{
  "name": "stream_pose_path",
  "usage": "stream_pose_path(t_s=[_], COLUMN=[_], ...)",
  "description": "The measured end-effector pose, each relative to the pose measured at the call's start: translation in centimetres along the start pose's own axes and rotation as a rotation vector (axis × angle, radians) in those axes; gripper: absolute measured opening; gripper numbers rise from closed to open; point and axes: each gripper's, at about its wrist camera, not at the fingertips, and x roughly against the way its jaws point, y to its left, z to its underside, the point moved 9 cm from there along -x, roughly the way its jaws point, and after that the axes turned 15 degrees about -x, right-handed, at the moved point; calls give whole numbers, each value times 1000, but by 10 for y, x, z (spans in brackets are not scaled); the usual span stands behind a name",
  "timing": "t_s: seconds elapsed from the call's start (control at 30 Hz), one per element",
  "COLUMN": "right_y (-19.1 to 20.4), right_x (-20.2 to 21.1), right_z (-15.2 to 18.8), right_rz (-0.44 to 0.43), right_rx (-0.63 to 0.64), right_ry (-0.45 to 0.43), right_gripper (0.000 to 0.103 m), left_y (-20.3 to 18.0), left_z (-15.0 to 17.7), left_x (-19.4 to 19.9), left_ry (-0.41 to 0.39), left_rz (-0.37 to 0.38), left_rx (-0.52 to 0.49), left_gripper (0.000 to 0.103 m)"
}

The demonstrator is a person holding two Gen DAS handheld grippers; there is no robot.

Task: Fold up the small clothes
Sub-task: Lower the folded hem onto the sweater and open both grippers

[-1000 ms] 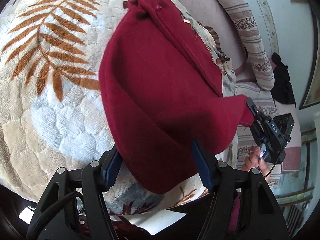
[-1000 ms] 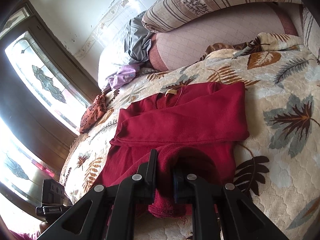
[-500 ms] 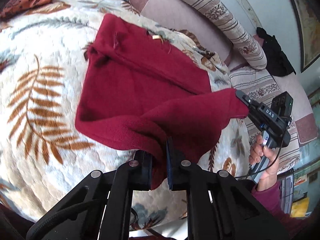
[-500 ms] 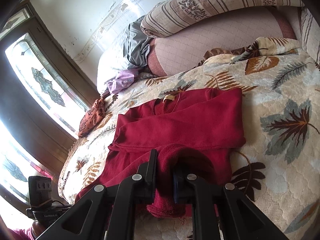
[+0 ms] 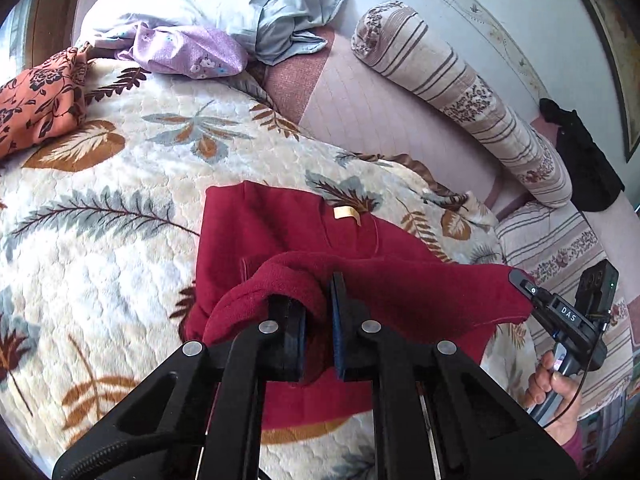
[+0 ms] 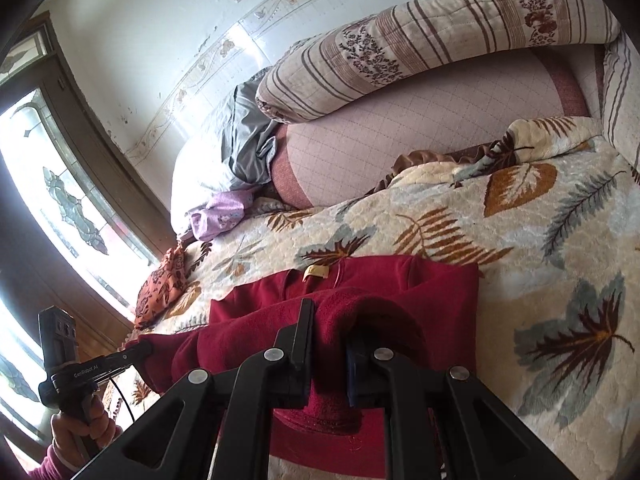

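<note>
Left wrist view: both jaws pinch red sweater (image 5: 400,292) hem above blanket (image 5: 100,240).

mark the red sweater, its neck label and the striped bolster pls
red sweater (image 5: 256,232): left wrist view, flat shoulder part.
neck label (image 5: 347,213): left wrist view, tag's middle.
striped bolster (image 6: 440,36): right wrist view, mid-length.

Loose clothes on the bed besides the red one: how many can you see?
3, at the far end: an orange floral piece by the window, a purple floral one beside it, a grey-blue one on the white pillow. More may be hidden.
</note>
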Motion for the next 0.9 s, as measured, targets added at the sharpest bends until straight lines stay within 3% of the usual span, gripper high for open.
stream_pose_path(t_s=[0.23,0.37,0.47,0.53,0.6,0.83,0.87,0.9], right_y=[-37,-58,-64,-61,-58,-44,-39,-34], right_x=[-65,-96,-94,-82,-71,-69,-71,-74], right_z=[-20,-22,-26,-28,-26,-32,-35,-38], right_rz=[88,118,83,48,35,-8,-17,-20], right_rx=[-89,-158,-191,-194,-187,-170,-149,-124], right_ry=[45,141,174,167,163,159,157,160], right_gripper=[11,12,12,14,16,22,25,35], left_y=[27,45,48,49,48,44,43,42], left_z=[-11,-10,-14,-19,-24,-23,-21,-20], left_x=[-72,-96,-90,-78,-66,-44,-41,-39], left_ry=[90,144,134,104,67,49,45,43], left_rz=[-12,21,68,45,53,33,32,31], left_rx=[60,131,149,112,106,61,59,57], left_gripper=[9,10,22,50,59,59,59,59])
